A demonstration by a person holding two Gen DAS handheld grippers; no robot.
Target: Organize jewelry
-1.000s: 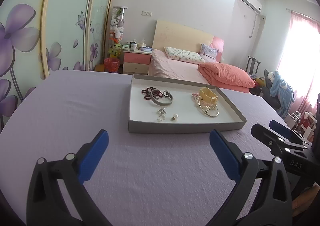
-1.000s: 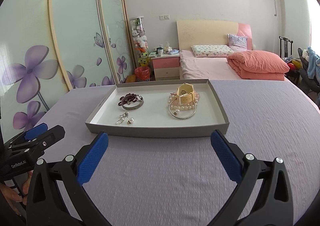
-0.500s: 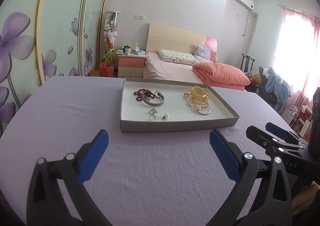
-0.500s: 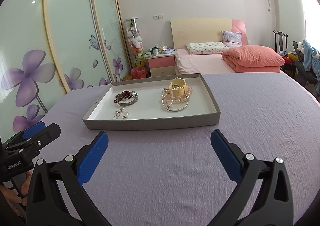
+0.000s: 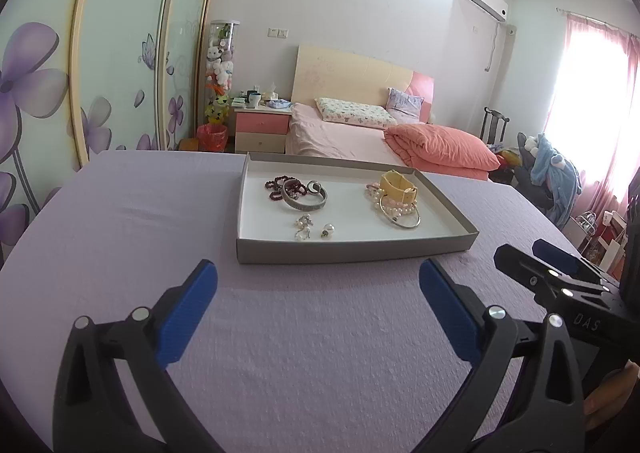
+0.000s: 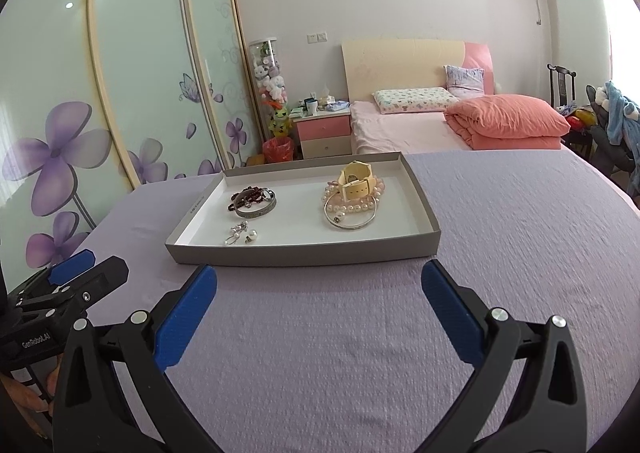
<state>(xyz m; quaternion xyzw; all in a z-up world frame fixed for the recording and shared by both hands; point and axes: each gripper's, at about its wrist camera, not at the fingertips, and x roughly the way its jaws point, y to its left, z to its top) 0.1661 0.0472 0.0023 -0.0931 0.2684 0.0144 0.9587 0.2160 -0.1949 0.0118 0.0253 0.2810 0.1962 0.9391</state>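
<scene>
Nearest, at 6 o'clock in each wrist view, both tools hang above the lilac tablecloth (image 5: 312, 353) with nothing between the fingers. The left gripper (image 5: 318, 281) is spread wide, blue pads (image 5: 188, 317) apart. The right gripper (image 6: 319, 281) is likewise spread wide and empty. In the left view the right gripper shows at 4 o'clock; in the right view the left gripper shows at 8 o'clock, with a bit of a hand (image 6: 22, 397) at the frame edge.

Next out, toward 12 o'clock, the grey tray (image 5: 352, 251) lies flat on the cloth, well clear of both tools. Compared with a second ago it sits lower and closer to the pads in both views; both grippers have eased in toward it, jaws unchanged.

Inside the tray, near side at 11 o'clock: pearl earrings (image 5: 304, 227). Behind them a silver bangle (image 5: 304, 199) rests against dark red beads (image 5: 278, 187). On the tray's right half, a second silver bangle (image 5: 400, 215) overlaps a pearl bracelet (image 5: 394, 207), with a cream watch (image 5: 398, 185) on top at the far side. No piece has shifted.

Farthest, a pink bed (image 5: 352, 133) and a flowered wardrobe (image 5: 48, 85).
</scene>
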